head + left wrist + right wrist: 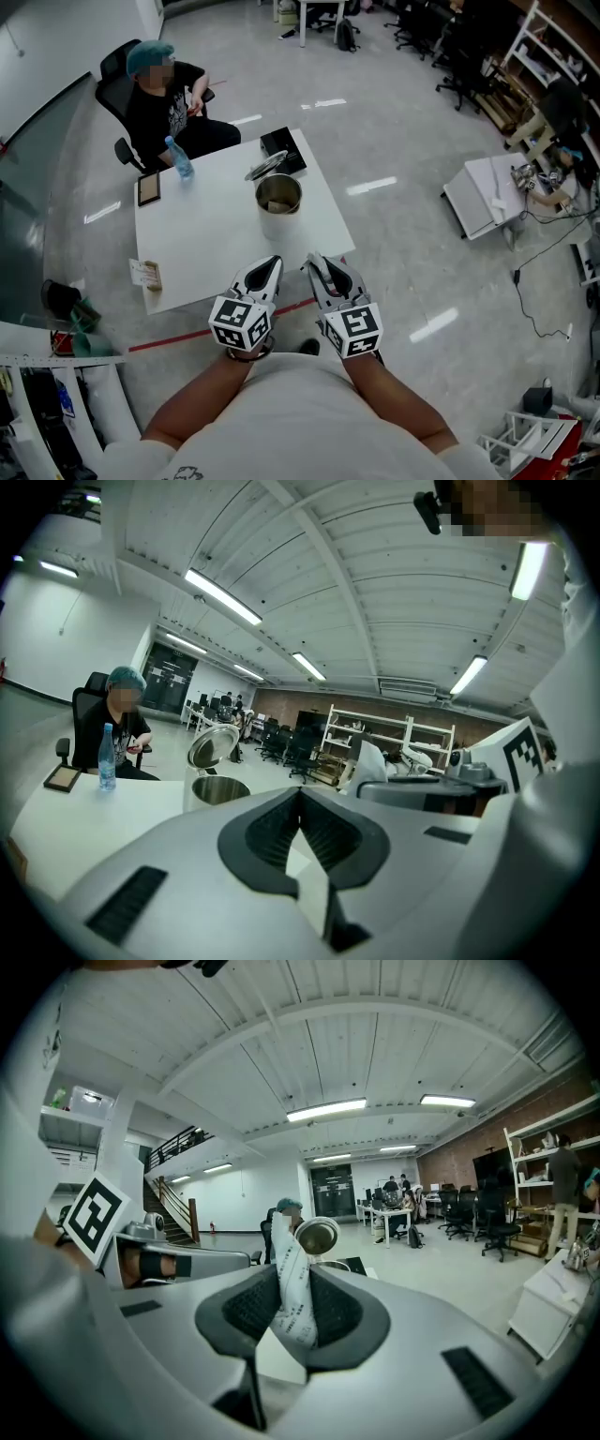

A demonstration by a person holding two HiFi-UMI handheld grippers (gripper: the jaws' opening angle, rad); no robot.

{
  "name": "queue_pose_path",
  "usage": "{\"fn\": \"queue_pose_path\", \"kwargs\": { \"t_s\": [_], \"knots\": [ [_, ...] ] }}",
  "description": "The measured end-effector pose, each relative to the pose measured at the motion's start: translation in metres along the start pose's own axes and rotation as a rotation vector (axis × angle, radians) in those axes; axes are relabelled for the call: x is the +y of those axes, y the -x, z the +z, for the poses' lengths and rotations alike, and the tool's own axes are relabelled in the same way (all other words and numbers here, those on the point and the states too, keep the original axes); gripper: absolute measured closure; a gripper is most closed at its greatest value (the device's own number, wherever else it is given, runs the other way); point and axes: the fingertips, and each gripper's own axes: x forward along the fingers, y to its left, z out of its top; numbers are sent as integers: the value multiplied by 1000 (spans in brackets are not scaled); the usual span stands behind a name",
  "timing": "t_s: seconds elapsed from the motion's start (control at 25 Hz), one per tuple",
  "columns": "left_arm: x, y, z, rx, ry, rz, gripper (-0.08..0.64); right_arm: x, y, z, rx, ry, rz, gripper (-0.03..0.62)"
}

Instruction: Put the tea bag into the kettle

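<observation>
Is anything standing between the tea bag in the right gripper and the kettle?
Nothing visible. The right gripper grips the tea bag, the kettle stands with its lid up, and only bare table lies between.

An open-plan office-lab: desks (389, 1213), office chairs (492, 1225), white shelving (370, 728), a brick wall (464, 1162), ceiling strip lights (326, 1108).

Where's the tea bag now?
Right gripper view: the tea bag is pinched in the right hand-held gripper, at the table's near edge, short of the kettle.
</observation>
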Motion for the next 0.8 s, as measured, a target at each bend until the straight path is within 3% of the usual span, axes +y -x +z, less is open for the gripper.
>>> {"fn": "queue_pose_path", "kwargs": {
  "t_s": [0.4,0.8],
  "knots": [
    [8,-33,-9,35,19,-20,551,-23,-16,-16,47,-43,-22,495],
    [56,-76,-8,74,56,-41,551,-41,-76,-17,94,-55,-31,495]
  ]
}}
